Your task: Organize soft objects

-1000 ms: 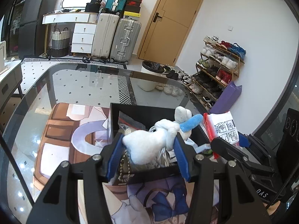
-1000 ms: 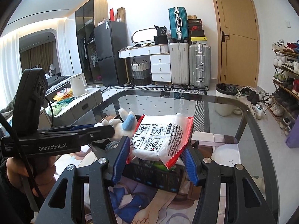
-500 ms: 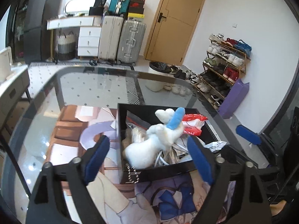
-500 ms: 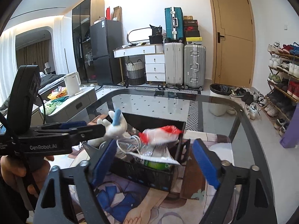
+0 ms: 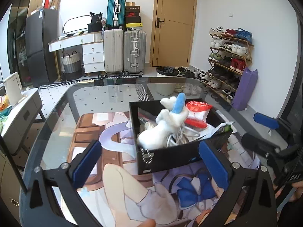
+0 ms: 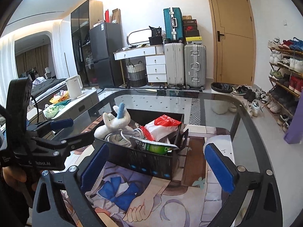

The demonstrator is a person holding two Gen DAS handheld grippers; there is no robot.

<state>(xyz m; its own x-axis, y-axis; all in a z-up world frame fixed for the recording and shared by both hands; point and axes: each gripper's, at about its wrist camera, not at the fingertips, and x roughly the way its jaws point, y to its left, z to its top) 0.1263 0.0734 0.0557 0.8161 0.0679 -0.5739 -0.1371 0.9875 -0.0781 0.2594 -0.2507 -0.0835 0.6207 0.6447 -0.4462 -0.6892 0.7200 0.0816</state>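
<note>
With both my left gripper [image 5: 149, 162] and right gripper [image 6: 157, 165] spread wide and empty, I see the white plush toy [image 5: 161, 128] lying slantwise in the black plastic basket [image 5: 170, 156] just ahead, nearer the left.

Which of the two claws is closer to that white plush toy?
Left. The left gripper hangs open just before the white plush toy; the right gripper, also open, faces the black bin at its far side.

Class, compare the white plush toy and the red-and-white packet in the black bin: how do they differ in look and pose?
The white plush toy is fuzzy with a blue ear; the red-and-white packet is smooth, crinkly plastic. The plush toy drapes over the left rim of the black bin, limbs poking upward; the packet lies tilted well inside. Both rest in the bin, held by neither gripper.
</note>
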